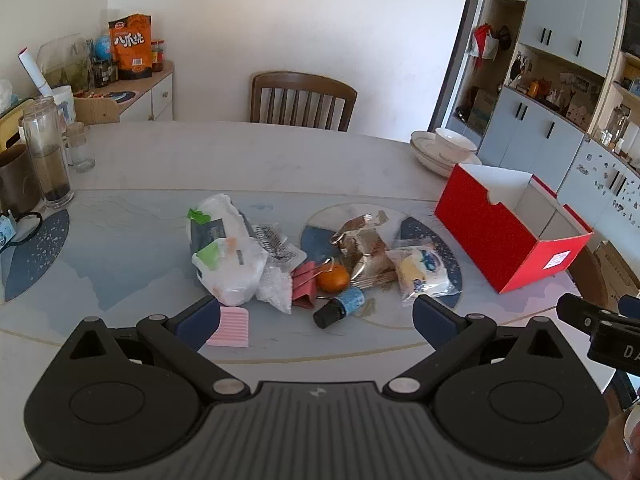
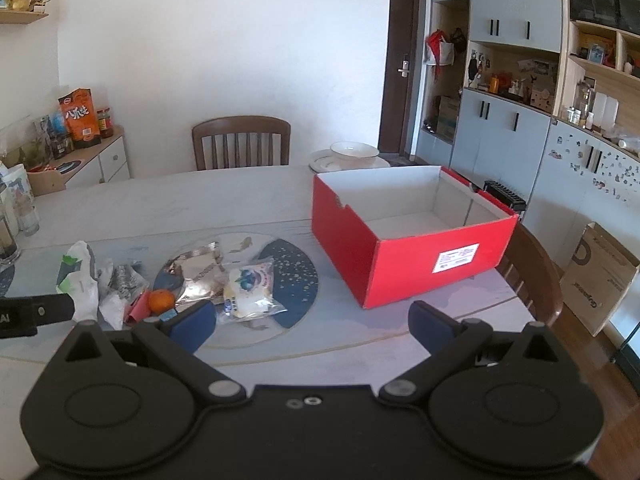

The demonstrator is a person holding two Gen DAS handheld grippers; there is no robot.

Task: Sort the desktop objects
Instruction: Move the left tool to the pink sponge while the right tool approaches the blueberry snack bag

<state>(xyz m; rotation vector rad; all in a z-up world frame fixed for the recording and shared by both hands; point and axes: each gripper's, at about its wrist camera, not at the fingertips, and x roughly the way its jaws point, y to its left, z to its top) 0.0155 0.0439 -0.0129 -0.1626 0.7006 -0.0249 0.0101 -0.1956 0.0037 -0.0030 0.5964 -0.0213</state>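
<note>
A pile of small things lies mid-table: a white plastic bag (image 1: 224, 252), an orange (image 1: 333, 278), a red binder clip (image 1: 305, 284), a small blue-labelled bottle (image 1: 340, 307), silver snack packets (image 1: 366, 252), a clear wrapped pastry (image 1: 424, 274) and a pink ridged pad (image 1: 230, 326). An open red box (image 1: 508, 236) stands at the right, empty inside in the right wrist view (image 2: 408, 240). My left gripper (image 1: 316, 316) is open, just short of the pile. My right gripper (image 2: 312, 322) is open and empty, between the pastry (image 2: 250, 292) and the box.
Stacked white dishes (image 1: 444, 152) sit behind the box. Glass jars and a cup (image 1: 48, 152) stand at the far left. A wooden chair (image 1: 302, 100) is at the far side, another (image 2: 532, 272) at the right edge. Cabinets line the right wall.
</note>
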